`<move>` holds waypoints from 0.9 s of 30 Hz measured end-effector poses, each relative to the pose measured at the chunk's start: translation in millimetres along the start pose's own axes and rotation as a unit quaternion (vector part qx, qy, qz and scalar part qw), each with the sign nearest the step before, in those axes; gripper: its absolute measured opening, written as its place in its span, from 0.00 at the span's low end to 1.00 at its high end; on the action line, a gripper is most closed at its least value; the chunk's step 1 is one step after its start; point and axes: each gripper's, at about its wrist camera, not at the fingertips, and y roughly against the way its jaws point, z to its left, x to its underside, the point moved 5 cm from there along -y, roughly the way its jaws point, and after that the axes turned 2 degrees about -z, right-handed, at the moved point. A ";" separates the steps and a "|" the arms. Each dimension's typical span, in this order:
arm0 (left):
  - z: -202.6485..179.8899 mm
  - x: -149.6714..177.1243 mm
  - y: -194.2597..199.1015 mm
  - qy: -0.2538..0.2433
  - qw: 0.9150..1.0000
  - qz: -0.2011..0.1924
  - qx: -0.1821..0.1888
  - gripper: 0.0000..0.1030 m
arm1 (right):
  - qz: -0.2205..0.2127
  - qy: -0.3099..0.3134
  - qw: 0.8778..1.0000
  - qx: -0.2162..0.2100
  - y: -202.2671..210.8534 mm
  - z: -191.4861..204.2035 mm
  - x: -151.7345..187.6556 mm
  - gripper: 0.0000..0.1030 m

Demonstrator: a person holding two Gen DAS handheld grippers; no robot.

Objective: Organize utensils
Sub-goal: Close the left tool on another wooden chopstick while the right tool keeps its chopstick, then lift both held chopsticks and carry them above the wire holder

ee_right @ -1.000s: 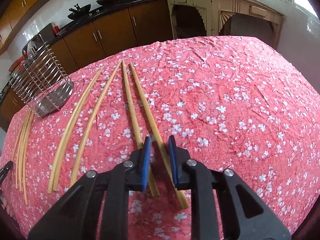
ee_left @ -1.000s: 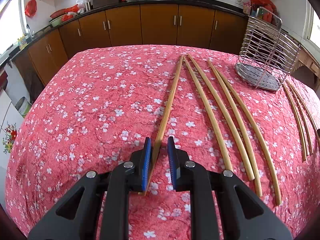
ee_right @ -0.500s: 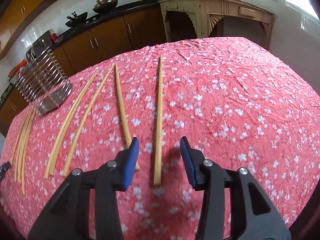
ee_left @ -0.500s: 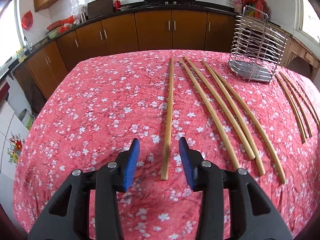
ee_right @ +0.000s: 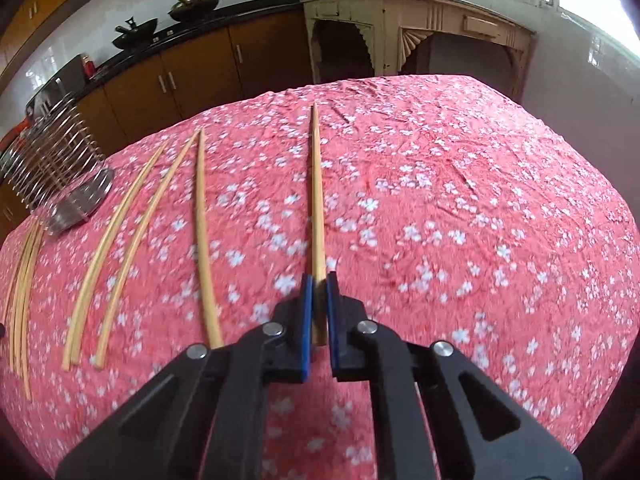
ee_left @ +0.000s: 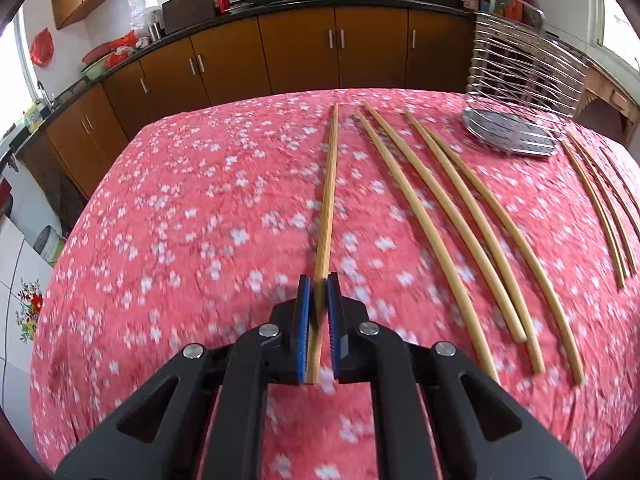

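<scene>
My left gripper (ee_left: 319, 282) is shut on the near end of a long bamboo chopstick (ee_left: 329, 184) that runs straight away over the red flowered tablecloth (ee_left: 192, 220). Several more chopsticks (ee_left: 452, 216) lie to its right, and thinner ones (ee_left: 596, 204) lie at the far right. My right gripper (ee_right: 319, 280) is shut on the near end of another chopstick (ee_right: 316, 184). To its left lie one chopstick (ee_right: 202, 236), a pair (ee_right: 120, 240) and thin ones (ee_right: 22, 284).
A wire utensil holder (ee_left: 520, 92) lies tipped on its side at the table's far right; it also shows at the left in the right wrist view (ee_right: 56, 168). Brown kitchen cabinets (ee_left: 280, 60) stand beyond the table. A cream side table (ee_right: 420, 32) stands behind.
Both grippers were shut, opened wide half a second ago with a chopstick lying between the pads, and have now closed on those chopsticks. Both views are blurred by motion.
</scene>
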 end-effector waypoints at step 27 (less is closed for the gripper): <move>-1.3 19.5 16.0 -0.021 1.000 -0.004 0.002 0.15 | -0.003 0.021 1.000 -0.001 9.3 3.3 11.4 0.07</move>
